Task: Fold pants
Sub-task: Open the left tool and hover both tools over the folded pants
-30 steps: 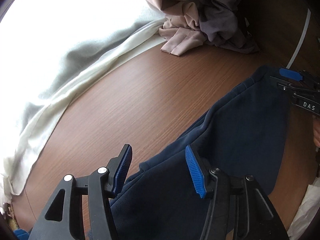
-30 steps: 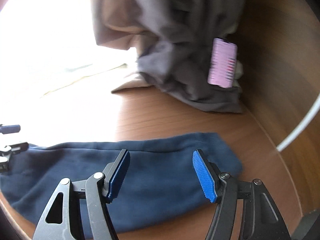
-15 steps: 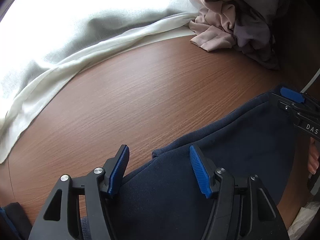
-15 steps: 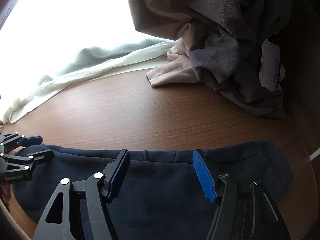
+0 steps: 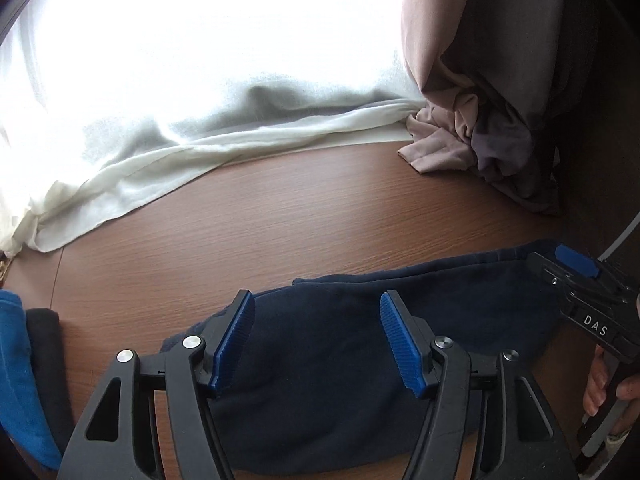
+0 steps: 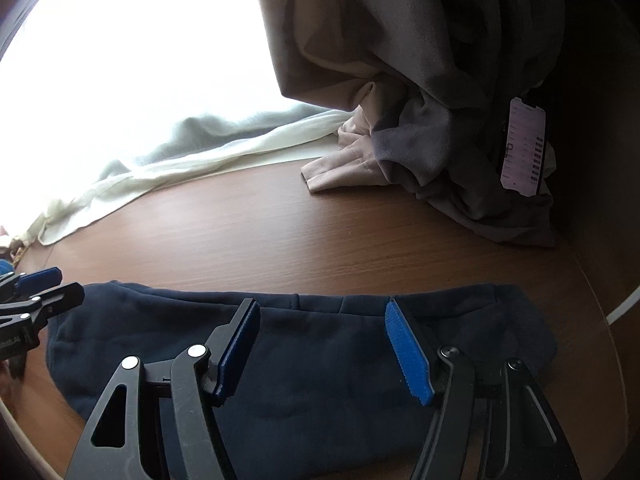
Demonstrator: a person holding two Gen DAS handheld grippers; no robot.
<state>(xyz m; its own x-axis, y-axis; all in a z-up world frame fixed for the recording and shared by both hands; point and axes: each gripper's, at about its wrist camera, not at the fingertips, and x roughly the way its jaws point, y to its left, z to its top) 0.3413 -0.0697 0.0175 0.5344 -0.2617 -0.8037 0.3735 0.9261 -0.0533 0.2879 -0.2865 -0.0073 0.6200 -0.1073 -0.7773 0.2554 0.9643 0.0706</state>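
Below both gaping hand-held grippers, left (image 5: 316, 344) and right (image 6: 322, 348), lie folded navy pants (image 6: 320, 360), ungripped.

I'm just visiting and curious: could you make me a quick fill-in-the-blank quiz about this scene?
1. The folded pants are navy ____.
2. They lie on a ____ table.
3. The phone leans against the grey ____.
4. Both the left gripper and the right gripper are ____, holding nothing.

Missing words: blue; wooden; curtain; open
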